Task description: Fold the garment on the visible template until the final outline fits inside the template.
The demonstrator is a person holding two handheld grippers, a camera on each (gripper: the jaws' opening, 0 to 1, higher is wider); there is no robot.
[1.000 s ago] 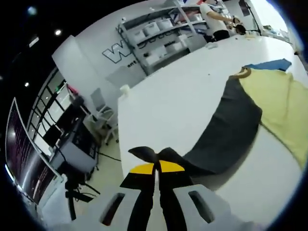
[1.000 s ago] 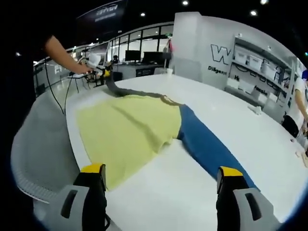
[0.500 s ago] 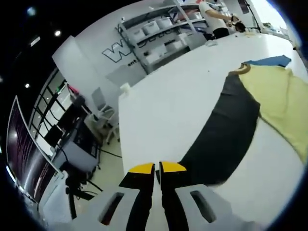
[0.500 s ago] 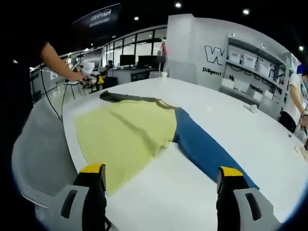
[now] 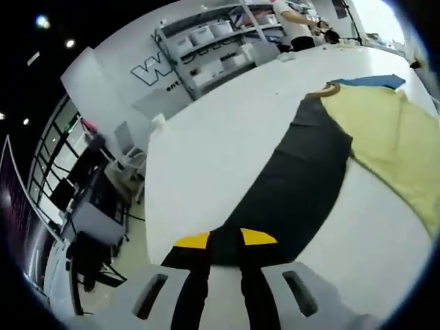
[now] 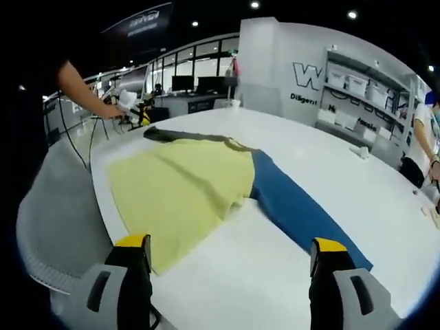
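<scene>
Black sleeve (image 5: 295, 179) cloth runs up from my left tongs (image 5: 225, 240) in the left gripper view, lying flat on the white desk (image 5: 206, 151). My left tongs are clamped on the sleeve's cuff end, jaws nearly together with cloth between them. Beyond the sleeve lies the yellow body (image 5: 385, 130) of the shirt, with a bit of blue sleeve (image 5: 375, 81) at the far side.

Right gripper view: my right tongs (image 6: 229, 254) stand wide apart, holding nothing, above bare desk near the shirt's yellow hem (image 6: 172, 237). Yellow body spread flat, blue sleeve (image 6: 295, 210) stretched out toward the right, black sleeve (image 6: 172, 135) at the far side by the person's hand (image 6: 110, 108). No template outline that I can make out.

Judgement: thin, soft, light cloth; it will sag and drag, not hold shape. Best grips are cuffs, hem corners and shoulder seams.
</scene>
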